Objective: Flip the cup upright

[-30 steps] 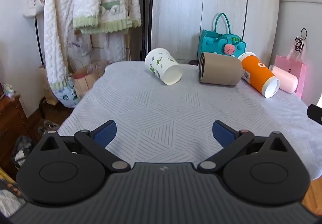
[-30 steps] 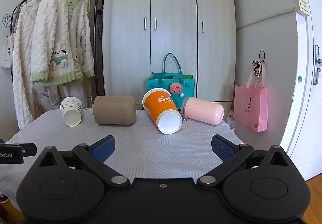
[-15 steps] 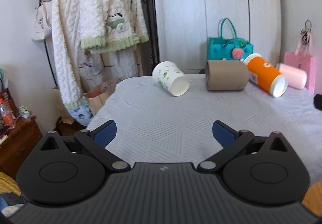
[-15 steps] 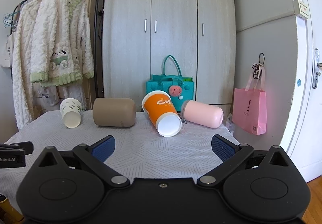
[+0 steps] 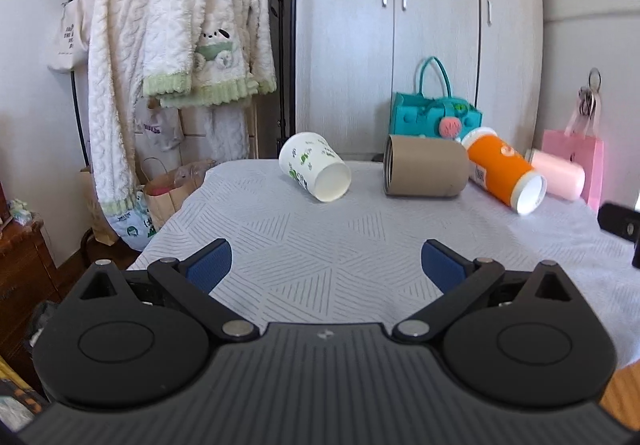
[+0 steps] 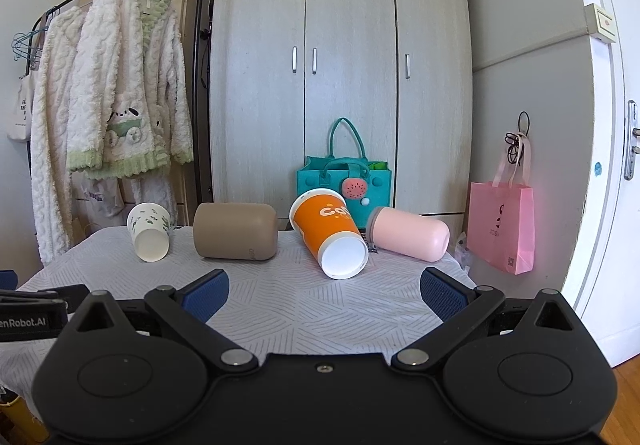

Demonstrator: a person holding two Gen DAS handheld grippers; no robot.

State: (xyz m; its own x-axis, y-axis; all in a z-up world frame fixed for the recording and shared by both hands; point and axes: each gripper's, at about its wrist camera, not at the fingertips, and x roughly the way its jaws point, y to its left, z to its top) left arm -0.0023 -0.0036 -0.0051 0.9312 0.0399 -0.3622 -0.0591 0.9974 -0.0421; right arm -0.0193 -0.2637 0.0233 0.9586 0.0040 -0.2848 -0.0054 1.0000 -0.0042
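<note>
From the left wrist view, your left hand-held gripper (image 5: 326, 259) hangs released, well short of the four tipped cups on the counter (image 5: 360, 237); the white floral cup (image 5: 314, 166) could roll if nudged (round side down)

From the right wrist view, your right hand-held gripper (image 6: 324, 291) is equally spread and empty; squeeze the orange cup (image 6: 328, 231) hard and it may crumple

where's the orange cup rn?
In the right wrist view, the orange cup lies on its side at the table's far edge, between the brown cup and pink cup.
</note>
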